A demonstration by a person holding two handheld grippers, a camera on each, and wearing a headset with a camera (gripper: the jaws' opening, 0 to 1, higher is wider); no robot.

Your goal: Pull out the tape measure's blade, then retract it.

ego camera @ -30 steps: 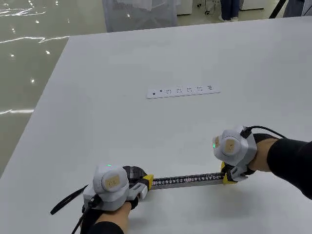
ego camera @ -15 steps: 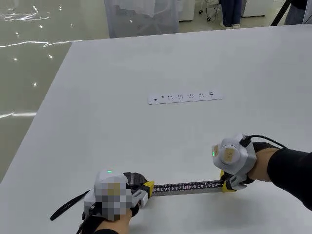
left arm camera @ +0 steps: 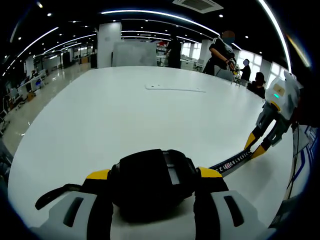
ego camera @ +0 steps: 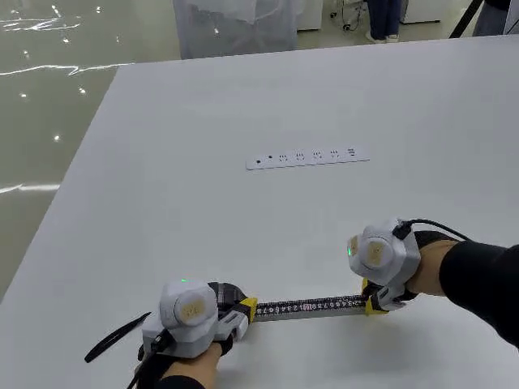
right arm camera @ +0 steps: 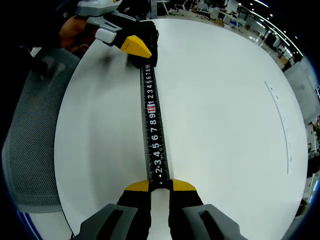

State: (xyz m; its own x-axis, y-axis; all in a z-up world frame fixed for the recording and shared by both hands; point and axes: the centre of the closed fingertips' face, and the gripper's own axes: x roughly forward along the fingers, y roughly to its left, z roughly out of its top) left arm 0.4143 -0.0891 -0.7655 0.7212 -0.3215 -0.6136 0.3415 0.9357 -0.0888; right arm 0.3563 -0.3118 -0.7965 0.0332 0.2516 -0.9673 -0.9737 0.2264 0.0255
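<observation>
The tape measure's case (left arm camera: 150, 182) sits on the white table (ego camera: 243, 219) at about 7 o'clock in the head view, clamped between the jaws of the left gripper (ego camera: 241, 316), which are spread to the case's width. The blade (right arm camera: 151, 115) runs flat from the case toward 3 o'clock. Its tip is pinched in the nearly closed right gripper (right arm camera: 159, 186) at about 5 o'clock. A power strip (ego camera: 308, 157) lies well apart at 12 o'clock. A modest length of blade is out, so the pull-out looks at least partly done; full retraction is left.
</observation>
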